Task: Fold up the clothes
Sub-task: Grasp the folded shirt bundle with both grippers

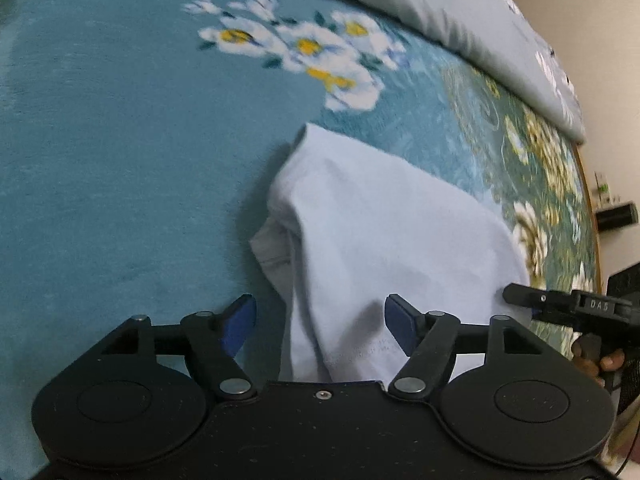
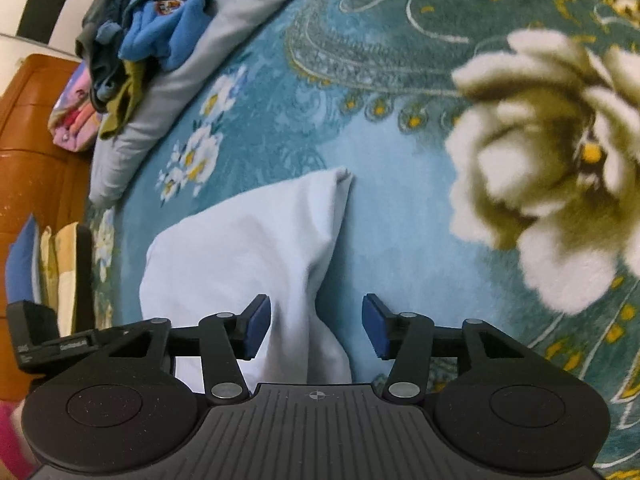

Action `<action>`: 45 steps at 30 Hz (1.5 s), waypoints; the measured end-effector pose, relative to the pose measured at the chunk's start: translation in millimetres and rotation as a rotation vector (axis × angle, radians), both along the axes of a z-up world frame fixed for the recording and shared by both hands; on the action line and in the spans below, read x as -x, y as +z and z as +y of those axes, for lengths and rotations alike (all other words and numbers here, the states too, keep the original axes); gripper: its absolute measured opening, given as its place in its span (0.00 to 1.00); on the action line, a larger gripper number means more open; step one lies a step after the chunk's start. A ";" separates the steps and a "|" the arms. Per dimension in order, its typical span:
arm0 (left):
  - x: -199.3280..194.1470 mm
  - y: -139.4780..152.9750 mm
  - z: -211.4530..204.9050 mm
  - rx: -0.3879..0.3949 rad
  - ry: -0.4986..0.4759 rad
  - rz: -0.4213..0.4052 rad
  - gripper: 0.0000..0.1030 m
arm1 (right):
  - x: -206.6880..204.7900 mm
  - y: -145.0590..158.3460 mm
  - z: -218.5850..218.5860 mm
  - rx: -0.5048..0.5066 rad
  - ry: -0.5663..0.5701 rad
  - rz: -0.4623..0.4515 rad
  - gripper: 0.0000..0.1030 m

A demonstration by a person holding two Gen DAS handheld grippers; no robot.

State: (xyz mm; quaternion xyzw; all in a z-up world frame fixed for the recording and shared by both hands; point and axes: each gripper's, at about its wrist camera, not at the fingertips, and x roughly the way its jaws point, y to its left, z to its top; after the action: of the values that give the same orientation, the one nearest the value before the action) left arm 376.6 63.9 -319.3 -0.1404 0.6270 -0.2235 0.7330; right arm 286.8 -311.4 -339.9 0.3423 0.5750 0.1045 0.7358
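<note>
From your left wrist view, the left gripper [image 1: 320, 326] hangs with its blue pads spread apart, clamped on nothing. The pale blue, soft cotton garment [image 1: 384, 240] lies partly folded on the teal floral plush blanket [image 1: 100, 160], its near end running down between the pads without either one pressing it. Your right gripper [image 1: 520, 298] pokes in at the garment's right edge. The cloth sits slack — likely just laid down so the fold can settle. Its long axis runs from your grippers away up the bed, narrowing to a corner at the far end.

Over to the right wrist view: the right gripper [image 2: 316, 326] is parted too, nothing pinched, the garment's right edge falling between the pads, nearer the left one. A heap of unfolded blue and dark clothes [image 2: 148, 28] waits on the grey pillow [image 2: 224, 40] — well apart, probably next in line.
</note>
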 end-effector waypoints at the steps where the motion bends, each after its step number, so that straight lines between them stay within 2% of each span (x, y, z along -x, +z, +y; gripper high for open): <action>1: -0.5 -1.9 -1.2 0.008 -0.001 0.001 0.67 | 0.4 -2.2 0.1 -0.002 -0.001 -0.001 0.45; 6: -0.8 -6.2 -2.9 0.096 0.007 0.023 0.66 | -2.8 -11.8 -1.8 -0.073 -0.033 -0.012 0.47; 11: -2.5 -8.6 -10.5 0.107 0.003 0.028 0.66 | -15.7 -21.2 13.2 -0.126 0.015 -0.016 0.47; 14: -4.3 -8.8 -14.9 0.113 0.005 0.034 0.61 | -24.0 -24.7 20.9 -0.157 0.033 -0.016 0.47; 17: -4.0 -7.5 -15.9 0.109 0.021 0.037 0.47 | -29.3 -25.5 25.5 -0.162 0.058 -0.011 0.42; 19: -2.8 -7.4 -15.5 0.119 0.049 0.045 0.32 | -30.3 -24.9 26.0 -0.164 0.062 -0.002 0.35; 22: 1.2 -5.9 -21.9 0.105 0.066 0.038 0.20 | -30.9 -22.9 26.4 -0.155 0.063 0.008 0.26; 24: 4.7 -3.0 -27.7 0.085 0.077 0.024 0.16 | -31.9 -20.1 28.5 -0.146 0.074 0.003 0.17; 26: 8.3 0.9 -30.7 0.068 0.096 0.011 0.12 | -33.6 -15.8 31.0 -0.132 0.093 -0.003 0.13; 33: 26.3 28.4 -40.9 0.040 0.172 -0.015 0.09 | -39.4 8.1 25.1 -0.117 0.171 -0.019 0.10; 37: 47.8 52.6 -52.1 0.056 0.231 -0.035 0.09 | -39.8 30.4 11.3 -0.119 0.203 -0.032 0.10; 40: 67.9 72.8 -62.1 0.069 0.263 -0.048 0.09 | -33.3 50.8 2.5 -0.107 0.245 -0.047 0.10; 45: 101.9 109.7 -78.1 0.096 0.258 -0.070 0.09 | -7.4 93.7 -12.4 -0.080 0.269 -0.080 0.10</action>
State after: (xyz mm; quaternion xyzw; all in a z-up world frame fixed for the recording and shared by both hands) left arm 274.7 -14.3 -209.6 -0.2467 0.5664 -0.1618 0.7695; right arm 294.2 -323.8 -246.2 0.2867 0.5812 0.2384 0.7233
